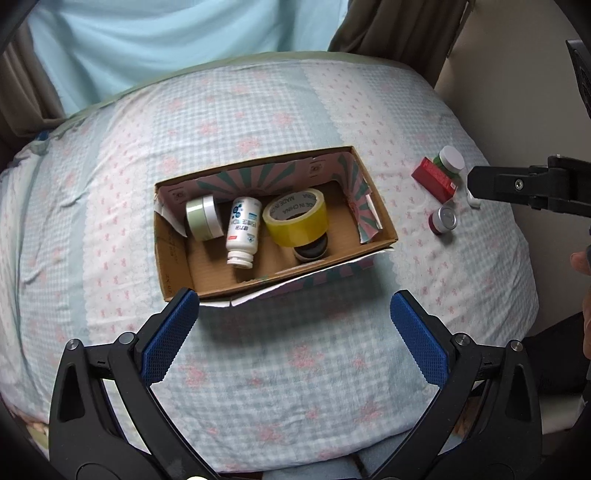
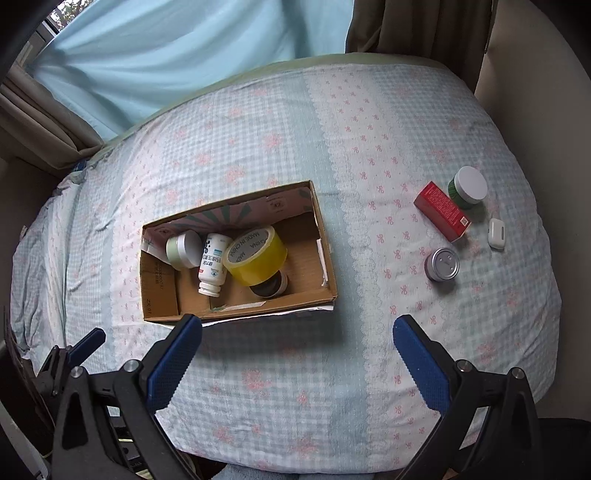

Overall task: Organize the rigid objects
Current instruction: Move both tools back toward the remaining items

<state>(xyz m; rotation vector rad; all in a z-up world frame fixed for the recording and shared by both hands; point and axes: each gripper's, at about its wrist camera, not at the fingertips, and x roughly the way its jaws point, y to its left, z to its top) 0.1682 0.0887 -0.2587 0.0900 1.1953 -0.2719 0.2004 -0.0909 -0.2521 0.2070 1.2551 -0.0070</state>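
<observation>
An open cardboard box [image 1: 173, 258] [image 2: 159, 291] sits on the bed. Inside lie a pale green jar [image 1: 203, 218] [image 2: 183, 249], a white pill bottle [image 1: 243, 229] [image 2: 212, 264], a yellow tape roll [image 1: 295, 218] [image 2: 255, 256] and a dark jar [image 1: 312, 253] under the tape. On the bed to the right are a red carton [image 2: 441, 210] [image 1: 434, 179], a green jar with white lid [image 2: 467, 186] [image 1: 450, 158], a white earbud case [image 2: 496, 229] and a small silver-lidded jar [image 2: 441, 264] [image 1: 443, 219]. My left gripper [image 1: 293, 321] is open and empty just in front of the box. My right gripper [image 2: 297, 343] is open and empty, in front of the box's right end.
The bed has a blue checked sheet [image 2: 295, 387] with pink bows. A light blue curtain [image 2: 184, 48] and brown drapes [image 2: 417, 29] hang behind it. A wall runs along the bed's right side [image 2: 546, 92]. The right tool's black body [image 1: 528, 188] reaches in from the right, near the loose items.
</observation>
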